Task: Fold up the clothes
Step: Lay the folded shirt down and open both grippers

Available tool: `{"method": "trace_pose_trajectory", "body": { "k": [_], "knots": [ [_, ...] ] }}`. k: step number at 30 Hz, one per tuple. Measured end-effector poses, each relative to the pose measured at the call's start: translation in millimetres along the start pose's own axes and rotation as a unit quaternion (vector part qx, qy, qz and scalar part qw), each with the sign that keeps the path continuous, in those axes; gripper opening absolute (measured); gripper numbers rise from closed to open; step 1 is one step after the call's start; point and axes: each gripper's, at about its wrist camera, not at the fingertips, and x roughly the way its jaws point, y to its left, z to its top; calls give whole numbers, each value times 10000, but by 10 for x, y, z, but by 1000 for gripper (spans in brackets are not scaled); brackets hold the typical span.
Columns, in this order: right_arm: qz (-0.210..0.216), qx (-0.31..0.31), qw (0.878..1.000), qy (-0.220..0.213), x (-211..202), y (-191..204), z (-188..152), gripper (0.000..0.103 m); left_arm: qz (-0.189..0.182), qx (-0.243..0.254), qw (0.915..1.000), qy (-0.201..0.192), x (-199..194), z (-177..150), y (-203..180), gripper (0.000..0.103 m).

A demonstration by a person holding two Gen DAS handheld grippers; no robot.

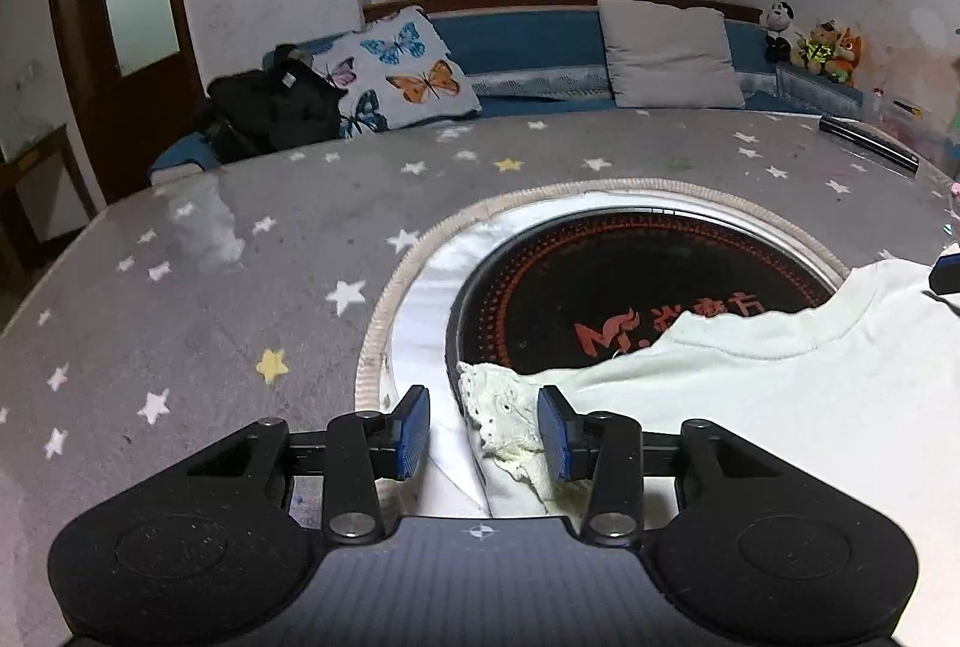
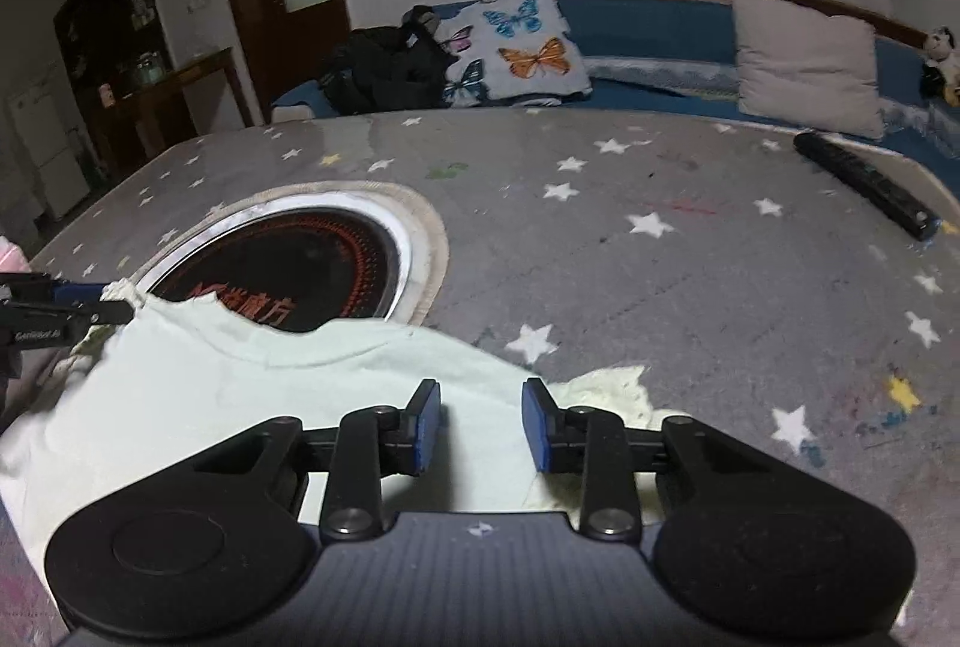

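Note:
A white T-shirt [image 1: 750,407] with lace-trimmed sleeves lies flat on the grey star-patterned table [image 1: 210,323], its collar over the edge of a round black hob [image 1: 630,281]. My left gripper [image 1: 483,431] is open, and the lace sleeve [image 1: 501,416] lies between its blue pads. In the right wrist view, my right gripper [image 2: 480,425] is open low over the shirt [image 2: 270,407] near its other shoulder. The second lace sleeve [image 2: 612,389] lies just right of it. The left gripper [image 2: 60,308] shows at the far left edge, by the shirt's corner.
The hob [image 2: 288,269] sits in a ring-edged hole in the table cover [image 2: 660,257]. A black remote [image 2: 864,185] lies at the far right of the table. Behind it runs a blue bench with a butterfly cushion [image 1: 408,71], a grey cushion [image 1: 666,53], a black bag [image 1: 270,107] and plush toys [image 1: 828,47].

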Motion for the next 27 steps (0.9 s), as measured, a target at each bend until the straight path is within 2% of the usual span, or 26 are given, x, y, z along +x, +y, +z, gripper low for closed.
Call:
{"method": "trace_pose_trajectory", "body": {
  "k": [5,8,12,17,25,27],
  "knots": [
    [104,-235,9997,-61,46,176,138,30,-4,169,9995,-250,-131,128,-198,43],
    [254,-383,9989,26,167,318,176,30,-234,349,9988,-257,-134,204,-367,43],
    [260,-498,9982,208,311,425,173,30,-491,547,9973,59,53,264,-575,44],
    [344,-729,9965,215,163,534,95,31,-398,613,9968,312,295,244,-644,44],
    [478,-1097,9926,226,-75,708,-29,38,-548,741,9957,42,-103,63,-682,48],
    [528,-1216,9909,226,-155,777,-96,47,-639,815,9946,-29,-262,-33,-738,49]
  ]
}}
